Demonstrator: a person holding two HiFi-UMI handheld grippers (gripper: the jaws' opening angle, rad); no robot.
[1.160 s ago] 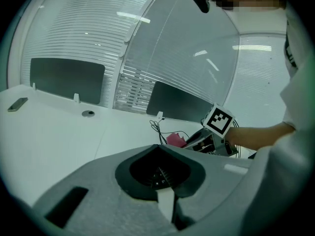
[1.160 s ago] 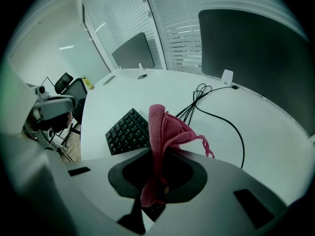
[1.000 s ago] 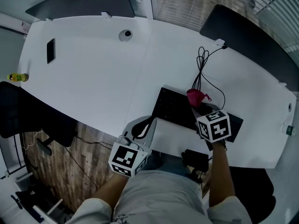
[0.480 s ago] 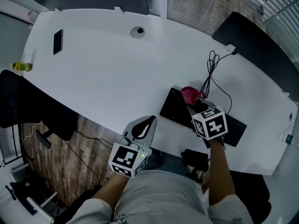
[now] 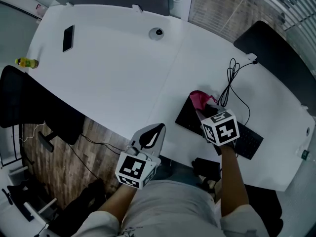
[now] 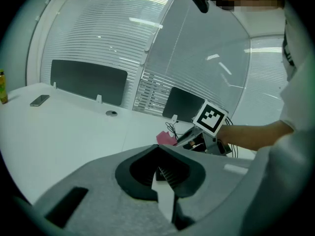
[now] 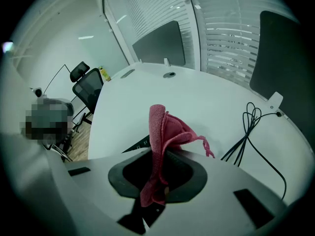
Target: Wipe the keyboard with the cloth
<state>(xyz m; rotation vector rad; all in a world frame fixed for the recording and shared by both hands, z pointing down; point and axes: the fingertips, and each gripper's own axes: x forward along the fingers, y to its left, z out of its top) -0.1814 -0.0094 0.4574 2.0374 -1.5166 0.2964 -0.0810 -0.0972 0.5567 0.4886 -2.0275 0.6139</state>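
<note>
A black keyboard (image 5: 249, 139) lies on the white desk (image 5: 113, 78) near its front edge, at the right. My right gripper (image 5: 203, 110) is over the keyboard's left end, shut on a pink cloth (image 5: 199, 99) that bunches out past its tip. In the right gripper view the cloth (image 7: 165, 136) stands up from between the closed jaws, with a corner of the keyboard (image 7: 140, 144) just beyond. My left gripper (image 5: 152, 132) hangs at the desk's front edge, left of the keyboard, shut with nothing in it. The left gripper view shows the cloth (image 6: 166, 138) and the right gripper (image 6: 189, 136) ahead.
A coiled black cable (image 5: 234, 83) runs from the keyboard toward the far edge. A phone (image 5: 68, 38) and a small yellow-green bottle (image 5: 25, 62) sit at the desk's far left, and a round grommet (image 5: 156, 32) is at the back. Black chairs (image 5: 29, 115) stand around.
My right gripper with the cloth has slid left along the keyboard to its left end. The left gripper has stayed at the desk edge. The head view has shifted.
</note>
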